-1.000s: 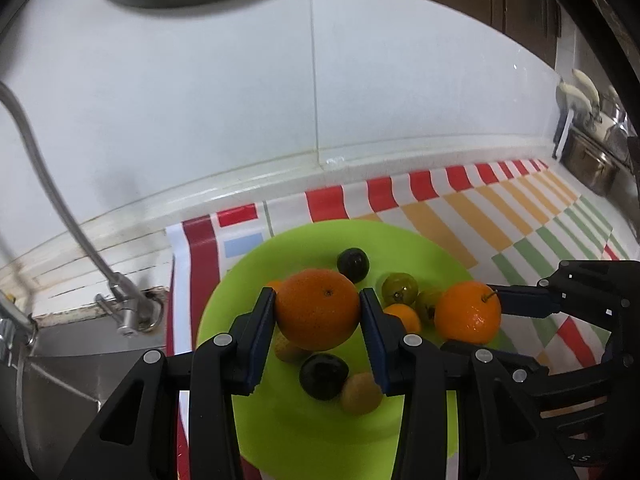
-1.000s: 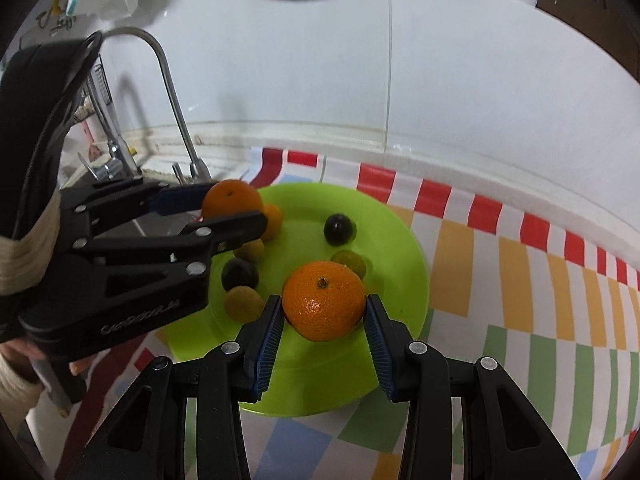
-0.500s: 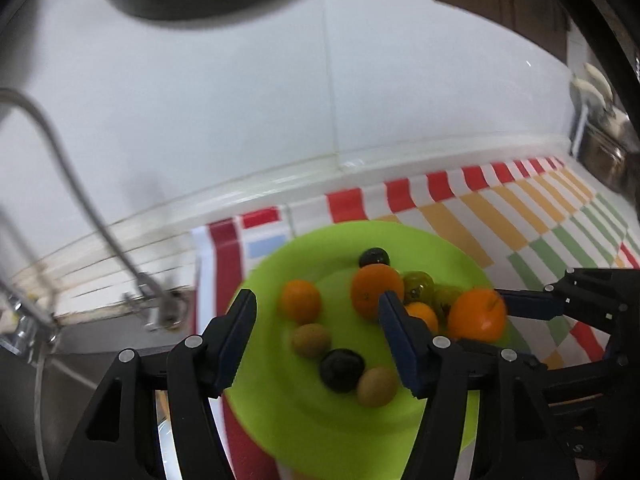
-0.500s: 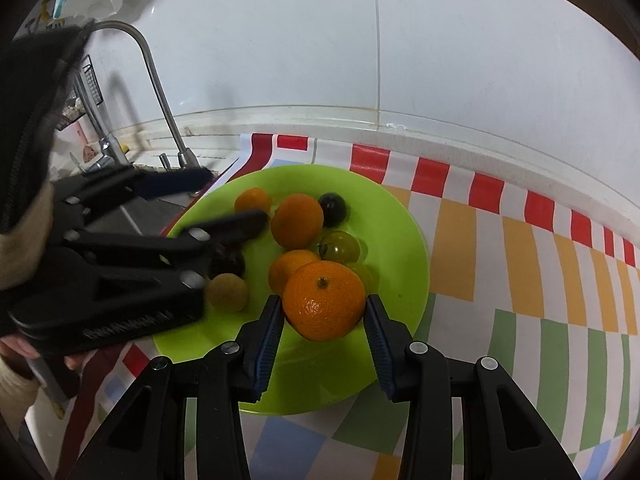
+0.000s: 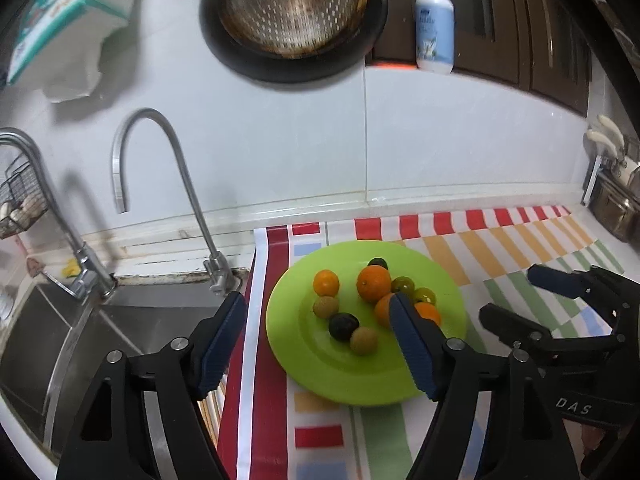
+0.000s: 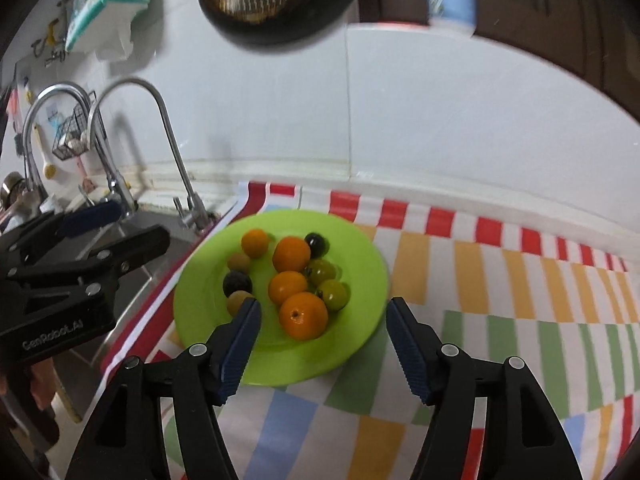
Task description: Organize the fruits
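Currently both grippers are open and empty: left gripper [image 5: 316, 336] hangs over the plate's sink-side edge, right gripper [image 6: 322, 340] above its near rim. All fruit sits on the lime-green plate [image 6: 360, 248], which rests on the striped cloth [image 6: 500, 288] on the table beside the sink [image 5: 80, 320]. Four oranges, largest [image 6: 303, 316] nearest the right gripper, touch at plate centre with two green tomatoes [image 6: 333, 294]; two dark plums [image 6: 237, 283] and two tan round fruits [image 5: 363, 341] lie around them.
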Tool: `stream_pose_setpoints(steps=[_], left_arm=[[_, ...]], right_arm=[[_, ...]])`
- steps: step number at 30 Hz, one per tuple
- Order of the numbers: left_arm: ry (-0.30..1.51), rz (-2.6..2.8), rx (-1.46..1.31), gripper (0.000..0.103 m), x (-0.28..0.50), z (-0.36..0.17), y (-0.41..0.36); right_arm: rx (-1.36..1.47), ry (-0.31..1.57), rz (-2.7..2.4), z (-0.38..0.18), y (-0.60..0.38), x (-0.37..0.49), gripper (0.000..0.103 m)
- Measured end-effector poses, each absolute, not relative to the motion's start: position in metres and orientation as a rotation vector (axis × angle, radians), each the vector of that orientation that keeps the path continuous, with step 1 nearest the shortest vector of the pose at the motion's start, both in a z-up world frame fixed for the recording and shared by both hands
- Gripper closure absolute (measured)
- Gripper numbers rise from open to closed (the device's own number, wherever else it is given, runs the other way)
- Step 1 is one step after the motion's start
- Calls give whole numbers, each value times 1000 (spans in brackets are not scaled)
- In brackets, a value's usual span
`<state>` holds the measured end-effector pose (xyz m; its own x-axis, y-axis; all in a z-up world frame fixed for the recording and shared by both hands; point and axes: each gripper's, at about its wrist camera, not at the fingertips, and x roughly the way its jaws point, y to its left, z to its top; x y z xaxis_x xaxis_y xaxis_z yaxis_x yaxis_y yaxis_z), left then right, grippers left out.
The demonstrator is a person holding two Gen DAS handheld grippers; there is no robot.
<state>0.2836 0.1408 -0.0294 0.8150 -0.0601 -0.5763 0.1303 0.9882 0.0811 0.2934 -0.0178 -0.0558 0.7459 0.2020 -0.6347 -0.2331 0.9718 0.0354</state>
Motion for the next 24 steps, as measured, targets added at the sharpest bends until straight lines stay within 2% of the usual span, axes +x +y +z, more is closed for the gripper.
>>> stream_pose_setpoints(steps=[3,7,24], left_arm=[[578,-97,110,21,263,-19,142],[543,-103,129,19,238,-8,138],[491,-106,111,16,134,9,102]], right_arm=[[-37,642,198,-44,-25,272,27],[-24,588,137,-29,-32,240,23],[-26,523,66,-5,-85,139,23]])
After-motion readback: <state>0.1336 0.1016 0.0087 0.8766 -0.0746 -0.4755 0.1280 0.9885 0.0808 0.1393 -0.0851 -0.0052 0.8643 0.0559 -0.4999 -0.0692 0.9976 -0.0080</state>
